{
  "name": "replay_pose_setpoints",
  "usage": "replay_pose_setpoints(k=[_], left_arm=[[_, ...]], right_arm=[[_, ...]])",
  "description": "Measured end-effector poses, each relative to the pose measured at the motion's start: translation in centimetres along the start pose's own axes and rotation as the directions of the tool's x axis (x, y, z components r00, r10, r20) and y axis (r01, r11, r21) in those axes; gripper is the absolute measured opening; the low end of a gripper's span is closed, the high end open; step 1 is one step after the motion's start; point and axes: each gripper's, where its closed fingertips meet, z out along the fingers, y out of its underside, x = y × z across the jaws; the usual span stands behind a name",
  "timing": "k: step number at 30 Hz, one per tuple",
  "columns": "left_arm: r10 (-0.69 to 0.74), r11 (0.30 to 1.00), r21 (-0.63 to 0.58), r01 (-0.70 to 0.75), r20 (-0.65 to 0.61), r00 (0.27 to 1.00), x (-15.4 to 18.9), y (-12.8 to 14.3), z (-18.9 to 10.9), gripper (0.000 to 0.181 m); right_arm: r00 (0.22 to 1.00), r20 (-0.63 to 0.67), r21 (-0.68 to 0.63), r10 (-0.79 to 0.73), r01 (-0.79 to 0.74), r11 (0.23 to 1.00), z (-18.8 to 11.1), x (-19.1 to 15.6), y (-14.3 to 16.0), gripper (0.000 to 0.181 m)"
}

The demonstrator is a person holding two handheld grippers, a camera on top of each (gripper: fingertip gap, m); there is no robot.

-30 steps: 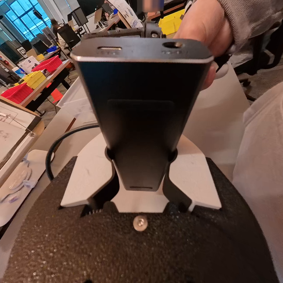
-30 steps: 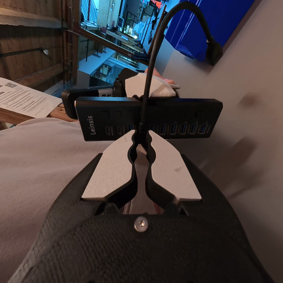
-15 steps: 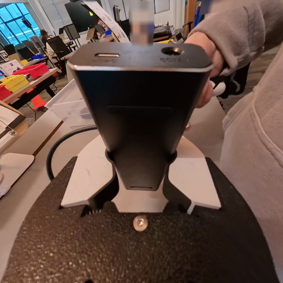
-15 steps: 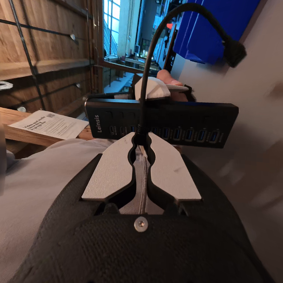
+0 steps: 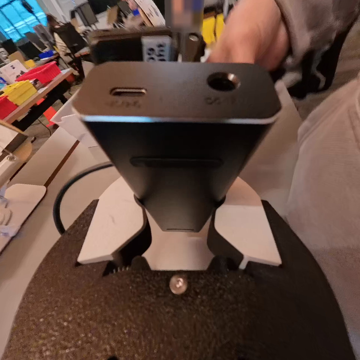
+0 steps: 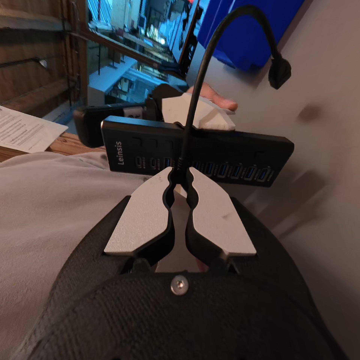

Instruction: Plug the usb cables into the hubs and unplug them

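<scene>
**Plug held at the port row, hub clamped end-on**

The right gripper (image 6: 180, 171) pinches the black USB plug (image 6: 180, 175) between nearly closed tips, right at the port row of the black multi-port hub (image 6: 214, 153). The cable (image 6: 196, 81) arcs up to its loose far connector (image 6: 279, 73). The left gripper (image 5: 180, 202) clamps the hub's narrow end. Whether the plug is seated cannot be told. A skewed push or pull could jam it, or twist the long hub in that short grip.

One black hub (image 6: 196, 155), one black cable (image 6: 196, 81), two grippers (image 5: 180, 200) (image 6: 180, 173), one blue bin (image 6: 247, 29)
</scene>
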Motion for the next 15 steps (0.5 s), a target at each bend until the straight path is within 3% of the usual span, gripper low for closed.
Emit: replay_pose_setpoints(k=[9,15], left_arm=[[0.129,0.989,-0.067,-0.130,-0.018,0.992,0.1,-0.9,0.5,0.072],[0.083,0.996,-0.028,-0.082,0.036,0.996,-0.6,-1.8,0.0,0.072]], right_arm=[[0.990,-0.068,-0.201,-0.120,0.104,0.974,-1.3,-0.5,0.9,0.011],[0.992,-0.044,-0.202,-0.117,0.106,0.974,-1.4,-1.2,0.2,0.011]])
